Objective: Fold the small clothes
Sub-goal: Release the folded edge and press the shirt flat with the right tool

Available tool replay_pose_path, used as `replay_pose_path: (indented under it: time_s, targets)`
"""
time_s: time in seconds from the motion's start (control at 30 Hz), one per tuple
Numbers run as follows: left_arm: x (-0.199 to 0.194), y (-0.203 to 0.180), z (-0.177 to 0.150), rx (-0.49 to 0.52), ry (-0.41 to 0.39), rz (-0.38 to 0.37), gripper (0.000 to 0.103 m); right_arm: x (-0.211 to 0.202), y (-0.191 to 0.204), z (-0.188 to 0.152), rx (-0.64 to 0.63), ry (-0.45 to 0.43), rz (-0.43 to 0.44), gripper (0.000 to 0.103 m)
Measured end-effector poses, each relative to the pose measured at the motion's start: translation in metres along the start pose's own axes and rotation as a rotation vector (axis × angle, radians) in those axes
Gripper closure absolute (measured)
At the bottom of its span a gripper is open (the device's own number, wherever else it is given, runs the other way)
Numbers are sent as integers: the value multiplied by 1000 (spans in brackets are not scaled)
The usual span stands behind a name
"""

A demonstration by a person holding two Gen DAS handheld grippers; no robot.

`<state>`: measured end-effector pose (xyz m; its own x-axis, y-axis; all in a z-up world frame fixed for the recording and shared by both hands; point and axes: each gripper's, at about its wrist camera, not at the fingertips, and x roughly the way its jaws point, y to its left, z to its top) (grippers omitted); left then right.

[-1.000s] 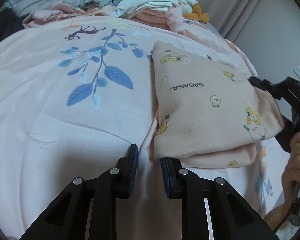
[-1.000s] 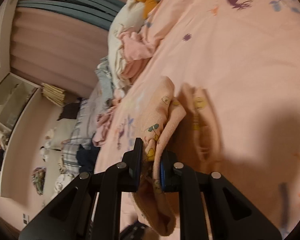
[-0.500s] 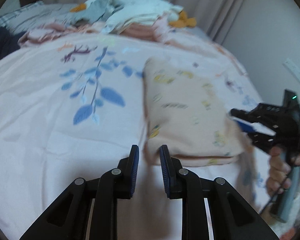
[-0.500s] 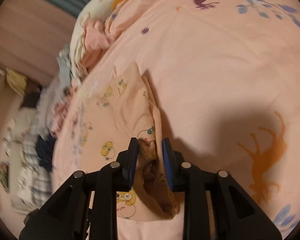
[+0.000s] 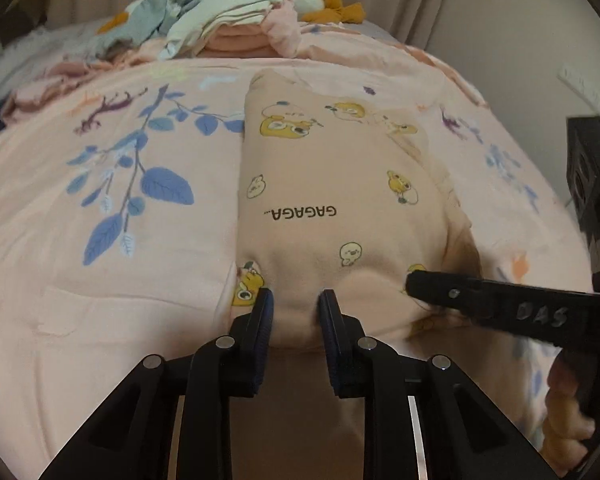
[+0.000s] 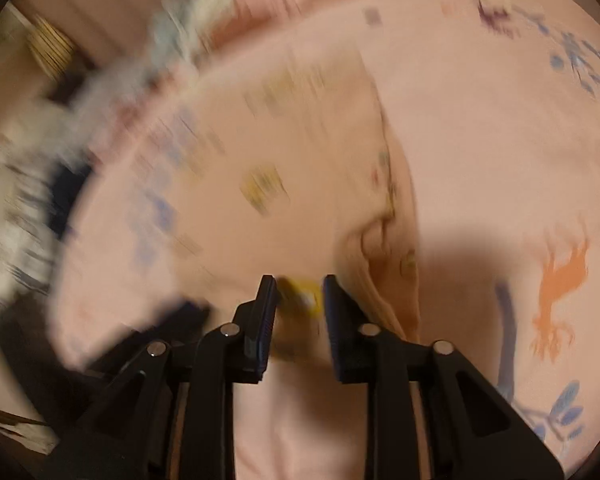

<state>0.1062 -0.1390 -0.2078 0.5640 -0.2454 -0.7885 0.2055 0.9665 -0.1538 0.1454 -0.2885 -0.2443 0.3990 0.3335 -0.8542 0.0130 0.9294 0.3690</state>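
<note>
A folded peach garment (image 5: 332, 200) with yellow cartoon ducks and the word GAGAGA lies on the pink bedsheet (image 5: 100, 300). My left gripper (image 5: 296, 300) is open, its fingers astride the garment's near folded edge. My right gripper (image 6: 299, 288) is open at the garment's near right corner; the right wrist view is motion-blurred and shows the garment (image 6: 280, 168) spread ahead. The right gripper's finger (image 5: 480, 300) also shows in the left wrist view, lying against the garment's lower right edge.
A pile of unfolded clothes (image 5: 236, 28) sits at the far end of the bed, with curtains behind. More clothing and shelves show blurred at the left of the right wrist view (image 6: 28, 184). The sheet carries blue leaf (image 5: 132, 184) and orange animal prints (image 6: 560, 288).
The right gripper has let go of the garment and opened, swinging toward its near right corner. The left gripper has moved forward onto the near folded edge. The garment now lies flat.
</note>
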Motion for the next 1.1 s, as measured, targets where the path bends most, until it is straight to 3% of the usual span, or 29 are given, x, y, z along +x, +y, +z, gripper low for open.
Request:
replay_pose_path:
  time_s: [0.13, 0.37, 1.1]
  targets:
    - [-1, -8, -9, 76, -33, 58, 80, -5, 14, -14, -136, -61, -79, 79]
    - [1, -1, -7, 32, -23, 46, 80, -6, 0, -16, -64, -105, -31, 78]
    - [-2, 2, -10, 28, -2, 28, 80, -9, 8, -26, -130, -106, -53, 75]
